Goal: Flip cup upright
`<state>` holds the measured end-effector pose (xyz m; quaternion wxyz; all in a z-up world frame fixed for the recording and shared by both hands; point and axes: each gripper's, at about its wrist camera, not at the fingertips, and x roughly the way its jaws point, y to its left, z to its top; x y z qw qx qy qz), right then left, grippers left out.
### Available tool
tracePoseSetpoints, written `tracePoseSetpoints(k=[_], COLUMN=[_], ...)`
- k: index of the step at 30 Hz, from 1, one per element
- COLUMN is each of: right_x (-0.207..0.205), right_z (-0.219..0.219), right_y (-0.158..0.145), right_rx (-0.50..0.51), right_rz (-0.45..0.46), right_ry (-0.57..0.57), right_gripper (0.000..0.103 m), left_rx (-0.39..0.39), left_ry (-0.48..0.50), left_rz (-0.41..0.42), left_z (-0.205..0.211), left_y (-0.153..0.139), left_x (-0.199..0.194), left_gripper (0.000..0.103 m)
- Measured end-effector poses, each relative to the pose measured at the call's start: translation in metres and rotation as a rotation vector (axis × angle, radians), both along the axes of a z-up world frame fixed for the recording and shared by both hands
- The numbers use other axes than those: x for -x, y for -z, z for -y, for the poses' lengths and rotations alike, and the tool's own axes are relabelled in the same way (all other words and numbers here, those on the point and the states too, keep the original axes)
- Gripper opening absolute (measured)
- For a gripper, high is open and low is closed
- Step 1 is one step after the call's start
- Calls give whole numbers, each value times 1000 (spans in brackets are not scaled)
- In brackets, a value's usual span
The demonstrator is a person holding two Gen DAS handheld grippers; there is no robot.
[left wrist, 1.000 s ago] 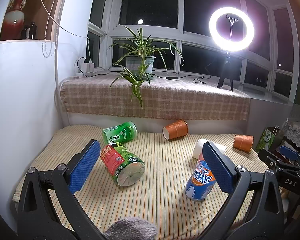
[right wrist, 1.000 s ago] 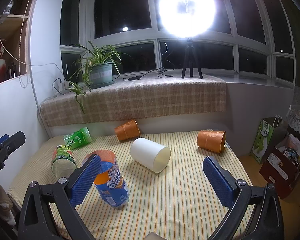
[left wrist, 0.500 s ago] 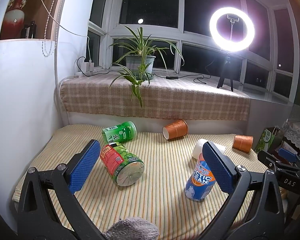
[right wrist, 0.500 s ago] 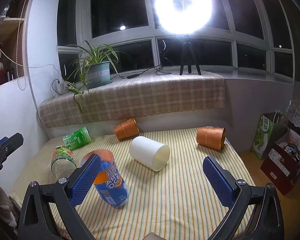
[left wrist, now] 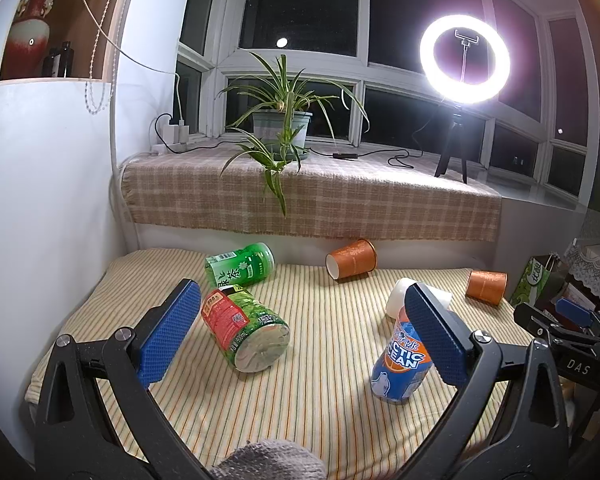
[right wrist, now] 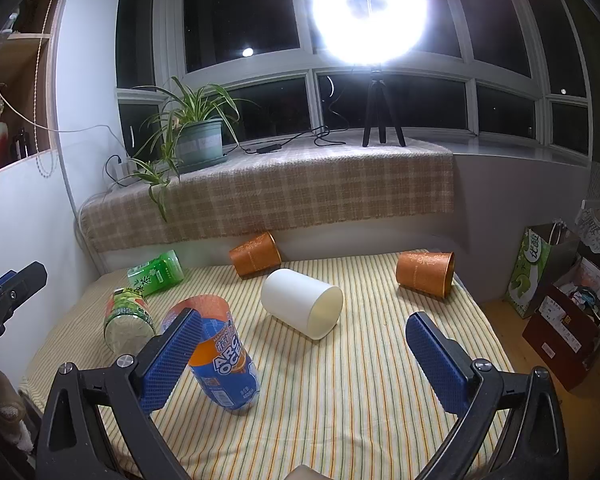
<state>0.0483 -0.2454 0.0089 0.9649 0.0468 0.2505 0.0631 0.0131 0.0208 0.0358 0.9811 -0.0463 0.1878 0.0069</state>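
White cup's open mouth visible only from right wrist, cup on its side, far-centre between spread right hand-held gripper fingers, left hand-held gripper also apart.

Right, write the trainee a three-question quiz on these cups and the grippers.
1. True or false: the white cup stands upright on the striped mat.
2. How many orange cups lie on their sides on the mat?
3. Multiple choice: the right gripper is (A) shut on the white cup, (B) open and holding nothing, (C) shut on the blue cup.

Key
1. False: it lies on its side, apart from the other cups.
2. Two: the orange cup near the wall and the orange cup on the right.
3. B. The left gripper is open too.
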Motion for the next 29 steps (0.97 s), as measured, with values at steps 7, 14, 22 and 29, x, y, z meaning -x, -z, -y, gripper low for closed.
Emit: tracePoseSetpoints(k=[7,14,22,29], right_x=[-1,-1,-3,-5], right_z=[-2,-2,-2,-2], right_y=[2,2,2,2], right_rx=[-7,-6,-7,-7], right_rz=[-10,-12,-24,-28], right_ry=[-4,-7,-15,-17], right_gripper=[103,103,103,103], left_rx=[0,1,1,2], left_ry=[-1,-2,-2,-1], left_rz=[0,0,-1,-3], left_z=[0,0,0,-1], left_y=[0,0,0,0], left_x=[0,0,0,-1], left_gripper=[103,103,103,103])
